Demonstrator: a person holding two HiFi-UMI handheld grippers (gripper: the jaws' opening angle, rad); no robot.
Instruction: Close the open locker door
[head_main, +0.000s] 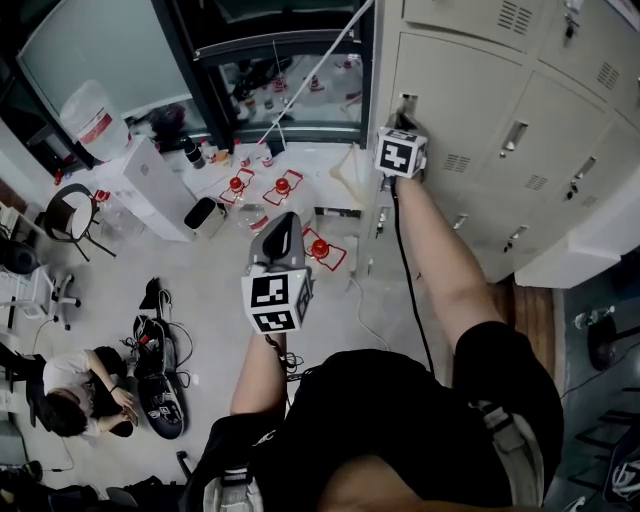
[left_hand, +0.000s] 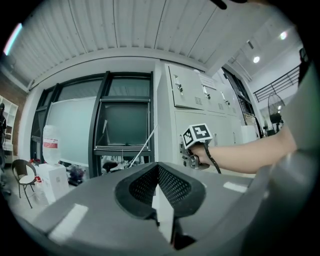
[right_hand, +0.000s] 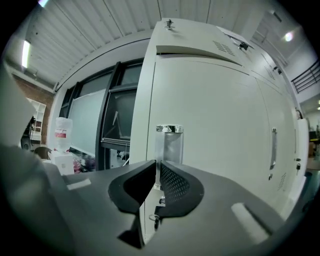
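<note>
Water jug (head_main: 92, 122), chair (head_main: 68, 215) by window (head_main: 95, 45) — well apart from lockers (head_main: 470, 110)

Water jug (head_main: 92, 120): I noted it upright on a white dispenser (head_main: 150, 185), with a red label on its side.
Chair (head_main: 68, 213): I logged a black-framed chair just beside the dispenser.
Window frames (head_main: 200, 60): dark; I saw a white cord (head_main: 318, 68) running diagonally across them.
Red-capped items (head_main: 283, 184): I counted three on the floor below the window, each on a red-edged sheet.
Cables (head_main: 160, 345): a black tangle lay on the floor.
Seated person (head_main: 70, 395): I saw them low on the floor, near the cables.
Ceiling (left_hand: 125, 30): ribbed panels, with lamps lit at the right.
</note>
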